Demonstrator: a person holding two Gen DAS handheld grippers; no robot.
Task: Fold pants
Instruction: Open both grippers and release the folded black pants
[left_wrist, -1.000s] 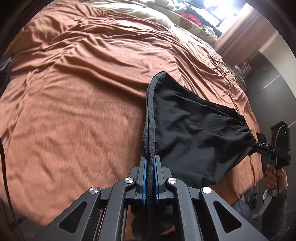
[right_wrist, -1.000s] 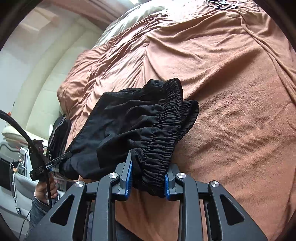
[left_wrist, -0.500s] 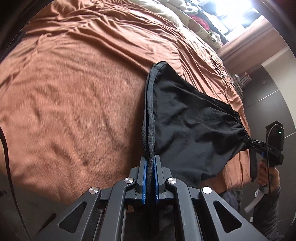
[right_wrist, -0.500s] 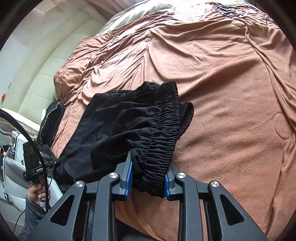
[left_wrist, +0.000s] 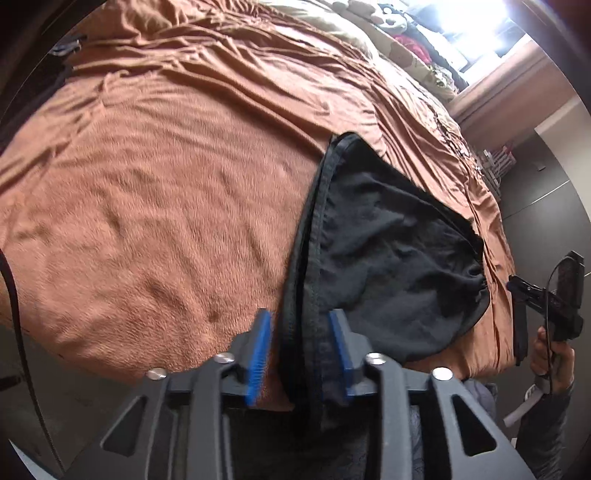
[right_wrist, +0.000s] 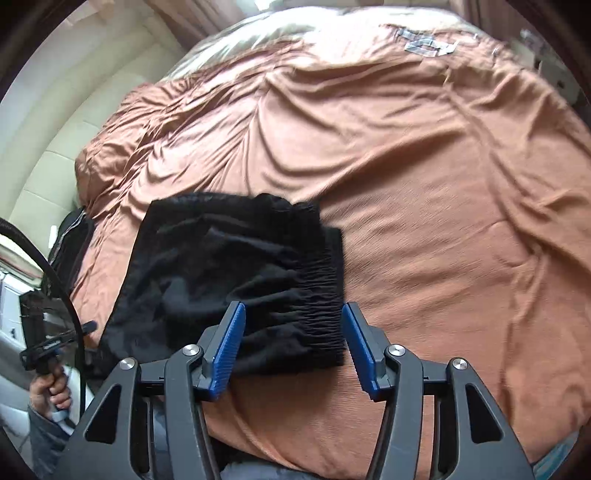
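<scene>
Black pants (left_wrist: 388, 258) lie folded near the front edge of a rust-brown bedspread (left_wrist: 166, 203), both tongs loosened around them.

Seen from the left wrist, the left gripper (left_wrist: 300, 354) has just been opening; its blue pads stand apart, with the pants' hem edge hanging between them over the bedspread's front edge, and the right-hand pad looks to touch the cloth. Seen from the right wrist, the right gripper (right_wrist: 291, 347) has likewise just been opening; its pads straddle the gathered elastic waistband (right_wrist: 317, 295), clear of it on both sides. Each view shows the other gripper beyond the pants, held in a hand (left_wrist: 554, 362).
</scene>
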